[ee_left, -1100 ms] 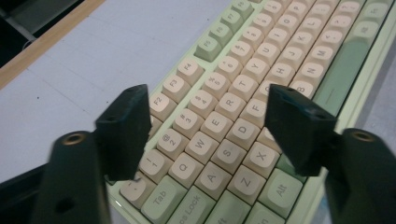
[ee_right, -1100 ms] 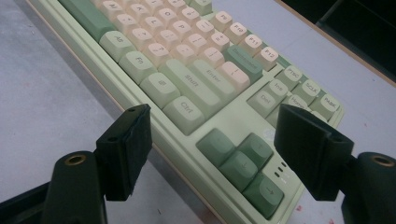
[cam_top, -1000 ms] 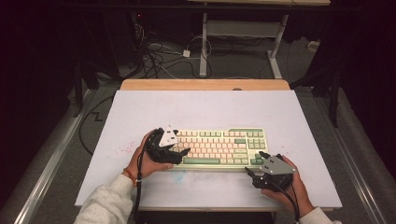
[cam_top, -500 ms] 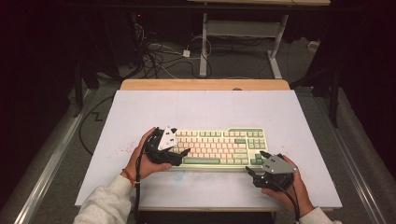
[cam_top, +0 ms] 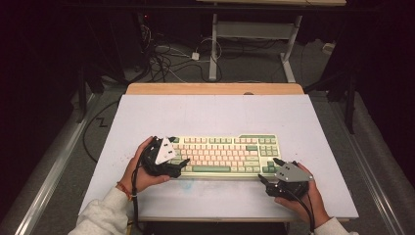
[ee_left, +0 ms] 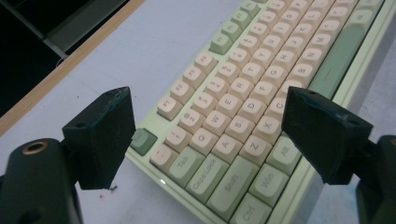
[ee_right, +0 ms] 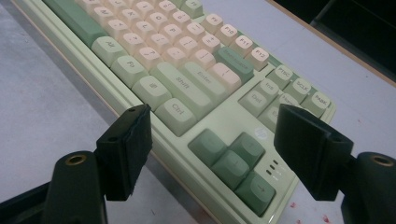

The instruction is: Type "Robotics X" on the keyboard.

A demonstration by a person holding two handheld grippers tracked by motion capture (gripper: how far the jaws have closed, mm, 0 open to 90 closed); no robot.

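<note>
— Where are we?
— I've got the keyboard (cam_top: 225, 154) lying flat at the near middle of the table (cam_top: 215, 110). Left gripper (cam_top: 180, 165) straddles its left end, right gripper (cam_top: 270, 170) its right corner — both wide, gripping nothing.
— Next?
— Probably closing both evenly to lift.

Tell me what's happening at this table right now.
A person holds a two-jaw gripper in each hand at the two ends of a cream and green mechanical keyboard lying on a pale grey table top. The left gripper straddles its left corner, the right gripper its arrow-key corner. Both sets of jaws stand open, not clamping it.
</note>
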